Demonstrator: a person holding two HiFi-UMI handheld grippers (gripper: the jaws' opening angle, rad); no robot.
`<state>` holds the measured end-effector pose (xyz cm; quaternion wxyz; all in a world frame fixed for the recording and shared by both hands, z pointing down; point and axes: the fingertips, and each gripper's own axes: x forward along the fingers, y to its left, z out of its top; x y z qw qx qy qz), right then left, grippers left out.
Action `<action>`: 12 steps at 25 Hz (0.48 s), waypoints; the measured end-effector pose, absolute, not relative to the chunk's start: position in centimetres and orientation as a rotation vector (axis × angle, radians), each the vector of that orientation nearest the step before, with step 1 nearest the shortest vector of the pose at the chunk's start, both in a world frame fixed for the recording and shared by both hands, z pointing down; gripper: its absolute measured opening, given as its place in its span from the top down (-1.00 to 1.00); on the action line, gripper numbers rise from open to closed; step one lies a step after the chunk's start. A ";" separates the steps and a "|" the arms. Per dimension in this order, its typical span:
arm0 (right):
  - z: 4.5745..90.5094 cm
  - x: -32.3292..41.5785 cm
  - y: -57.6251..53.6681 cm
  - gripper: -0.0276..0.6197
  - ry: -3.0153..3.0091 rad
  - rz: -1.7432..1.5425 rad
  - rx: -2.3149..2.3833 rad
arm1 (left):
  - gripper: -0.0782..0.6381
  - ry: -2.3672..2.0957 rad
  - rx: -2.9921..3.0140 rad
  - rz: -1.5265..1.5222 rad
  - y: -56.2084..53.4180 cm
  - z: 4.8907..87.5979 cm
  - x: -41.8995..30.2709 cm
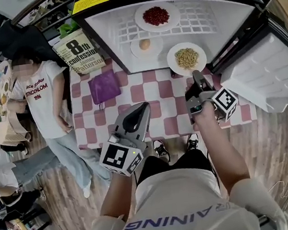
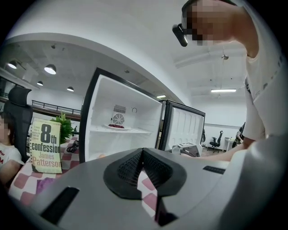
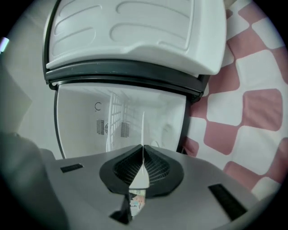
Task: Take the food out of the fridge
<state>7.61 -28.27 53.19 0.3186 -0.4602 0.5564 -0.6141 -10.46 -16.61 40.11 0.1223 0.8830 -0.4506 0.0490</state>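
Observation:
An open fridge (image 1: 117, 34) stands at the table's far side. A plate of red food (image 1: 155, 15) sits on its wire shelf, also seen in the left gripper view (image 2: 118, 126). A small plate with a round orange piece (image 1: 145, 44) lies lower down. My right gripper (image 1: 195, 74) is shut on the rim of a white plate of yellowish grains (image 1: 186, 58) at the right front of the fridge's opening. In the right gripper view, that rim (image 3: 142, 130) shows edge-on between the jaws (image 3: 143, 146). My left gripper (image 1: 142, 108) (image 2: 142, 150) hangs over the table, shut and empty.
The fridge door (image 1: 272, 71) stands open at the right. On the pink-and-white checked cloth (image 1: 157, 118) lie a purple pouch (image 1: 103, 86) and an upright book (image 1: 79, 52) with a plant behind it. A person (image 1: 42, 99) sits at the table's left side.

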 end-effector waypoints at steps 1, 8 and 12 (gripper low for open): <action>53.3 7.8 -27.1 0.83 1.471 -1.632 -1.206 | 0.76 -1.304 2.583 0.146 -16.4 40.0 -10.0; 55.6 9.7 -19.2 0.83 1.540 -1.761 -1.118 | 0.76 -1.210 2.628 0.160 -15.3 39.9 -6.0; 57.6 12.1 -15.6 0.83 1.538 -1.804 -1.123 | 0.76 -1.149 2.658 0.171 -14.8 40.0 -3.2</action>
